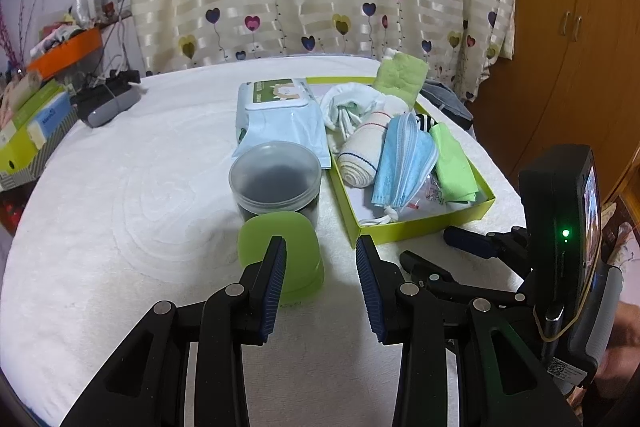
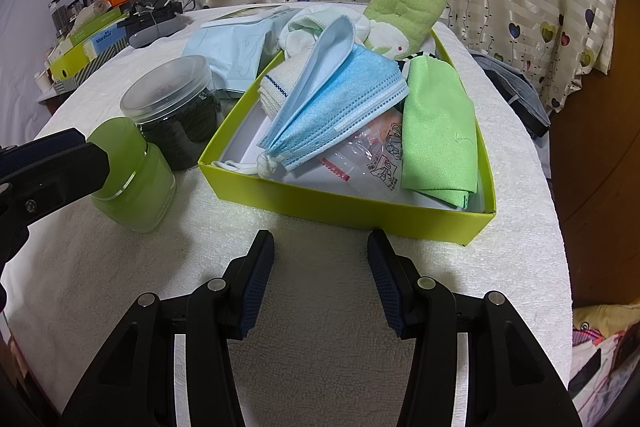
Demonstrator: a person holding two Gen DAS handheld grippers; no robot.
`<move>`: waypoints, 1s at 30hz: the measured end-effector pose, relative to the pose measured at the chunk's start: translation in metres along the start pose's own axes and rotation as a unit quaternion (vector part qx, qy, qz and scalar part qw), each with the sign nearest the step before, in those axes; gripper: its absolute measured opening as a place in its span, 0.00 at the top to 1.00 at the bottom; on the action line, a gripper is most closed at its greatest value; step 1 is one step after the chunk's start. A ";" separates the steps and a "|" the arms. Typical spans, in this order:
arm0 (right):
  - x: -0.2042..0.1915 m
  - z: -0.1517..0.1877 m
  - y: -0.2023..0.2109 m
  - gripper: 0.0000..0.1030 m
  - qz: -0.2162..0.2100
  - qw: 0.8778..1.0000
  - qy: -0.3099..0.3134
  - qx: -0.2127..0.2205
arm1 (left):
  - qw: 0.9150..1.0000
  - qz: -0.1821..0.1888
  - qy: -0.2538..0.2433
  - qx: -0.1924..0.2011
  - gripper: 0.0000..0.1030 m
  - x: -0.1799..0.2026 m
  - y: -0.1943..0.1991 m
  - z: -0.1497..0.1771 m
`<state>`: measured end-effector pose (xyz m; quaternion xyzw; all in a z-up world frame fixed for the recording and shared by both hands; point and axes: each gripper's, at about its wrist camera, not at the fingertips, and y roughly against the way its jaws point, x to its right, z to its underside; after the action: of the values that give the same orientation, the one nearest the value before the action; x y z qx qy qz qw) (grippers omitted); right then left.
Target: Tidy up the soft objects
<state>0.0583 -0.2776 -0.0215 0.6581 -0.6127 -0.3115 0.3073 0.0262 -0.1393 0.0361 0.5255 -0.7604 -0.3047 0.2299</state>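
A lime-green box (image 2: 344,205) (image 1: 424,223) sits on the white-covered table. In it lie blue face masks (image 2: 340,107) (image 1: 402,163), a rolled bandage (image 1: 360,155), white socks (image 1: 348,103), a green cloth (image 2: 440,135) (image 1: 454,163) and a green towel (image 2: 404,7) (image 1: 400,75) at its far end. My left gripper (image 1: 322,247) is open and empty, just in front of a green jar (image 1: 284,259) (image 2: 132,175). My right gripper (image 2: 320,243) is open and empty, just before the box's near wall.
A clear jar with dark contents (image 1: 276,179) (image 2: 176,107) and a wipes pack (image 1: 280,111) (image 2: 236,47) stand left of the box. Boxes and an orange tray (image 1: 68,51) crowd the far left. A wooden wardrobe (image 1: 572,27) is at right.
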 end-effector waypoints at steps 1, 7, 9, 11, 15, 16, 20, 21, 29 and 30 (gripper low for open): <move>0.000 0.000 0.000 0.52 0.000 1.000 0.000 0.000 | 1.000 0.000 -0.001 0.001 0.66 0.000 0.000 0.000; 0.000 0.000 0.000 0.51 0.000 1.000 0.000 0.000 | 1.000 0.000 -0.001 0.001 0.66 0.000 0.000 0.000; 0.000 0.000 0.000 0.51 0.000 1.000 0.000 0.000 | 1.000 0.000 -0.002 0.001 0.66 0.000 0.000 0.001; 0.000 0.000 0.000 0.51 0.000 1.000 0.000 0.000 | 1.000 0.000 -0.002 0.001 0.66 0.000 0.000 0.001; 0.000 0.000 0.000 0.51 0.000 1.000 0.000 0.000 | 1.000 -0.001 -0.003 0.000 0.66 0.001 0.000 0.001; 0.000 0.000 0.000 0.51 0.000 1.000 0.000 0.000 | 1.000 0.000 -0.004 0.000 0.66 0.001 0.000 0.001; 0.000 0.000 0.000 0.51 0.000 1.000 0.000 0.000 | 1.000 0.000 -0.005 -0.001 0.66 0.003 0.000 0.002; 0.000 0.000 0.000 0.51 0.000 1.000 0.000 0.000 | 1.000 0.000 -0.005 -0.001 0.66 0.003 0.000 0.002; 0.000 0.000 0.000 0.51 0.000 1.000 0.000 0.000 | 1.000 -0.001 -0.007 -0.002 0.66 0.005 -0.001 0.002; 0.000 0.000 0.000 0.51 0.000 1.000 0.000 0.000 | 1.000 0.000 -0.008 -0.002 0.66 0.005 -0.001 0.002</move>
<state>0.0582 -0.2776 -0.0213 0.6580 -0.6128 -0.3115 0.3075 0.0235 -0.1437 0.0341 0.5227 -0.7614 -0.3104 0.2252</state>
